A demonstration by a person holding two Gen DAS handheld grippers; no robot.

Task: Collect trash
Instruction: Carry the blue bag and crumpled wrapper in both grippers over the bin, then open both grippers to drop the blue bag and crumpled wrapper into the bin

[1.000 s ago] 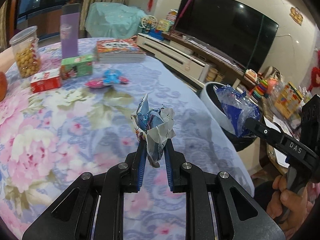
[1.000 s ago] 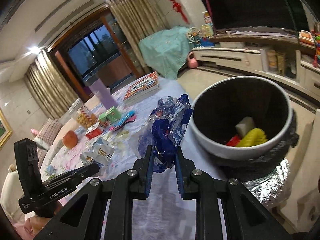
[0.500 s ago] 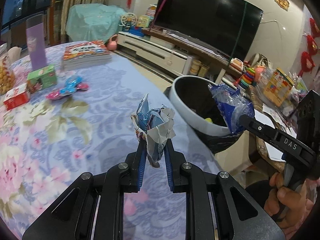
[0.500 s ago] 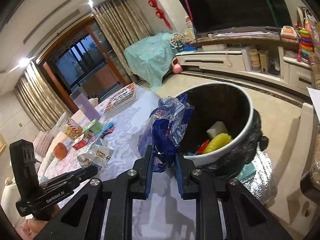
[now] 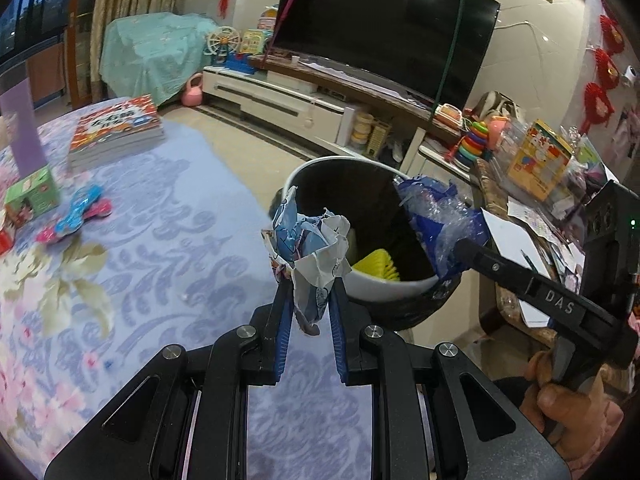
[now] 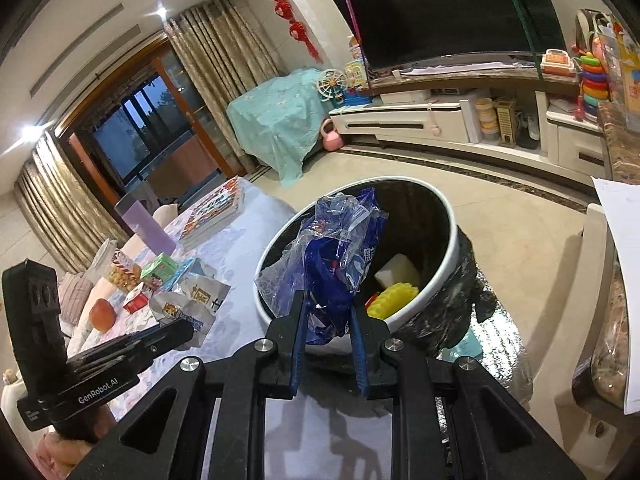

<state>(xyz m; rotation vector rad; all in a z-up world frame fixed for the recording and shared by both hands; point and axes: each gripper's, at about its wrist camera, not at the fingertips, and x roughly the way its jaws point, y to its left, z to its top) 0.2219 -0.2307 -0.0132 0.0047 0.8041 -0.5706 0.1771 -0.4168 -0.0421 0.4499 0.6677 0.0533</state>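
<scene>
At the centre of the left wrist view, the left hand-held gripper (image 5: 309,300) points forward over the edge of the flowered desk (image 5: 152,240), its blue-lined fingers pinching a crumpled white and blue wrapper (image 5: 310,248) that stands up just in front of the trash bin (image 5: 372,298). Toward the right of that frame the right hand-held gripper (image 5: 460,246) reaches in slantwise from lower right, with a hand (image 5: 560,396) wrapped round its grip; most of that hand is cut off by the frame edge. Its fingers are closed on a crinkled blue plastic bag (image 5: 440,216), held over the bin's right rim. From the right wrist view the same bag (image 6: 332,264) rises between the fingers at centre frame and covers the near left part of the bin's opening (image 6: 440,216), so what lies under it cannot be seen. Inside the black-lined bin a yellow ridged piece (image 6: 394,294) and a white block (image 6: 396,272) show, plus a sliver of something red, too hidden to identify. At lower left of this view the left device is partly cut off, and the wrapper (image 6: 192,300) sits beside its tip
</scene>
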